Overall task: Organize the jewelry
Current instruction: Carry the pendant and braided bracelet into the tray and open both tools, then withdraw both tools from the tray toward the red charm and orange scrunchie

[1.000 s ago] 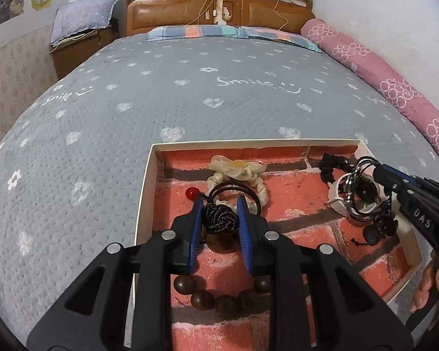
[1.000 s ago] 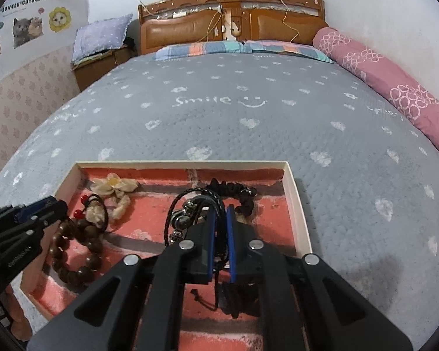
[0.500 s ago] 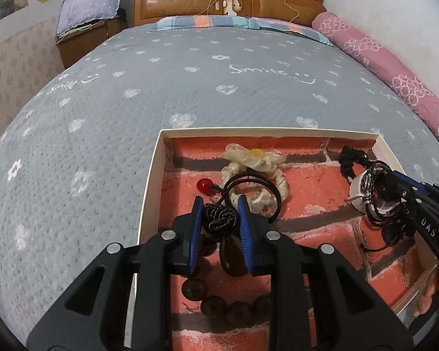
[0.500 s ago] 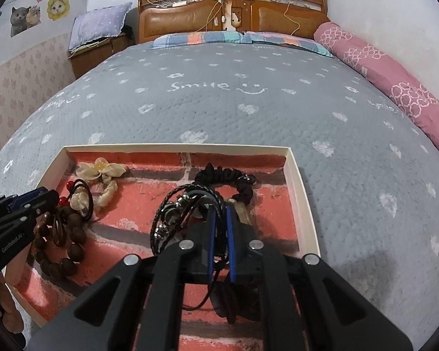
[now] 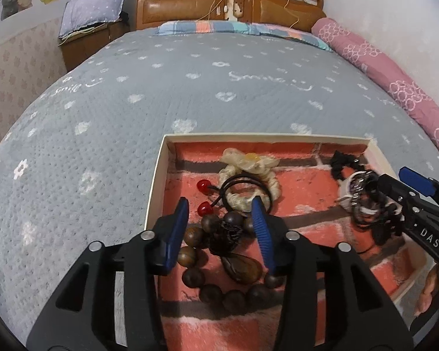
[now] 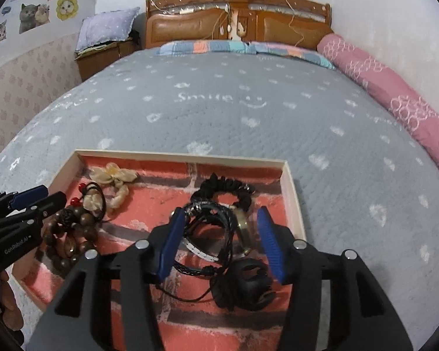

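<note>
Left gripper (image 5: pixel 221 213) gapes over the bead bracelet (image 5: pixel 219 260). Right gripper (image 6: pixel 221 228) gapes over black cords (image 6: pixel 207 234), both lying sorted in the tray (image 6: pixel 292 193)

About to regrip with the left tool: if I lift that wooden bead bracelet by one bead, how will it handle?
The wooden bead bracelet is strung from separate round beads, so it will probably sag into a hanging loop instead of holding shape. Its tassel knot and teardrop pendant would likely swing. The smooth, rounded beads may slip between the open left tool fingers; pinching the knot seems safer.
</note>
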The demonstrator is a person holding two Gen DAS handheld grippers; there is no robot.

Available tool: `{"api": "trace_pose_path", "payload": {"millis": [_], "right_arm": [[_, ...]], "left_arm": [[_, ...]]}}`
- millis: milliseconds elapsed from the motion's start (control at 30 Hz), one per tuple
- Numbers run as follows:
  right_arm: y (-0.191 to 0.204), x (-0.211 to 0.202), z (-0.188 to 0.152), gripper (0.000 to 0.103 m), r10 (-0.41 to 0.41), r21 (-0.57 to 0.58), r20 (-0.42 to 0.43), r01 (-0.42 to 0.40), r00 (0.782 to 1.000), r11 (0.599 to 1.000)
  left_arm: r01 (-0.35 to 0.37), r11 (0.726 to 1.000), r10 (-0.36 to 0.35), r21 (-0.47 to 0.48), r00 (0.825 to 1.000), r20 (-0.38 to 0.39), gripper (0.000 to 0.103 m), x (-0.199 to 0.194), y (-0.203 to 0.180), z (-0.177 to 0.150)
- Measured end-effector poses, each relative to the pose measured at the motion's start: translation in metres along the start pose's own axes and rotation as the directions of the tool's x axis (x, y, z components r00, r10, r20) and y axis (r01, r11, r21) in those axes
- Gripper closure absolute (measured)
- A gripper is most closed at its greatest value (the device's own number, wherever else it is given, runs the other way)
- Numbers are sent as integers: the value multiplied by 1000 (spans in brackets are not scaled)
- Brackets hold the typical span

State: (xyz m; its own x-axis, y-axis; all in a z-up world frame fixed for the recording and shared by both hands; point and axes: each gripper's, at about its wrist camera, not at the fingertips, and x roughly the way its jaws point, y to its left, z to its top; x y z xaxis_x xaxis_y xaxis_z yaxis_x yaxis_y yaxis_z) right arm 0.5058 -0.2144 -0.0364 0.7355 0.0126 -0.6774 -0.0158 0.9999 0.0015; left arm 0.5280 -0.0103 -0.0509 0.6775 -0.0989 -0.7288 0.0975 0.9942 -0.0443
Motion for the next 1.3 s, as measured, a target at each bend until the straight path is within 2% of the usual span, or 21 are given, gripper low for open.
{"api": "trace_pose_path", "payload": {"millis": [67,133,200,233,300,400,467,567,733,800,1000,1133,1300], "right_arm": [[-2,-9,2,46,10,-1,8,-10,1000,1000],[-5,-24,3,39,7,-4,32,-7,999,1000],[-9,-41,4,25,14,1,49,-14,999,1000],[-11,-47,4,23,17,4,55,-17,998,1000],[-17,-62,3,16,17,12,76,-18,997,1000],[-28,-87,-2,12,18,22,89,-20,996,1000],[-35,-100,-7,11,4,11,85,-5,996,1000],[-49,-121,-19,5,-37,-6,92,38,995,999],[-89,-156,-42,4,-110,-7,121,111,987,994],[-103,-165,-51,4,-129,4,118,129,985,992],[-139,-174,-87,4,-163,2,67,163,984,987],[-156,-173,-113,4,-183,0,34,183,982,983],[-175,-174,-138,4,-154,40,7,153,988,987]], "left_arm": [[-1,1000,1,5,1000,30,45,-17,-4,1],[1,1000,-2,11,998,57,31,-33,-7,1],[7,1000,-8,17,997,82,19,-51,-10,1],[6,1000,-8,20,995,104,13,-64,-12,-1],[4,1000,-6,20,992,126,10,-80,-15,-3],[23,1000,-25,12,990,140,5,-107,-19,-9],[30,999,-33,17,988,150,5,-126,-25,-17],[18,999,-23,37,987,156,5,-146,-36,-30],[0,999,-9,51,983,183,5,-176,-54,-59],[20,999,-27,41,983,179,5,-183,-60,-70],[17,999,-21,27,987,158,5,-192,-74,-103],[49,999,-50,12,991,121,5,-194,-84,-128],[70,997,-71,10,993,91,5,-189,-100,-154]]}}
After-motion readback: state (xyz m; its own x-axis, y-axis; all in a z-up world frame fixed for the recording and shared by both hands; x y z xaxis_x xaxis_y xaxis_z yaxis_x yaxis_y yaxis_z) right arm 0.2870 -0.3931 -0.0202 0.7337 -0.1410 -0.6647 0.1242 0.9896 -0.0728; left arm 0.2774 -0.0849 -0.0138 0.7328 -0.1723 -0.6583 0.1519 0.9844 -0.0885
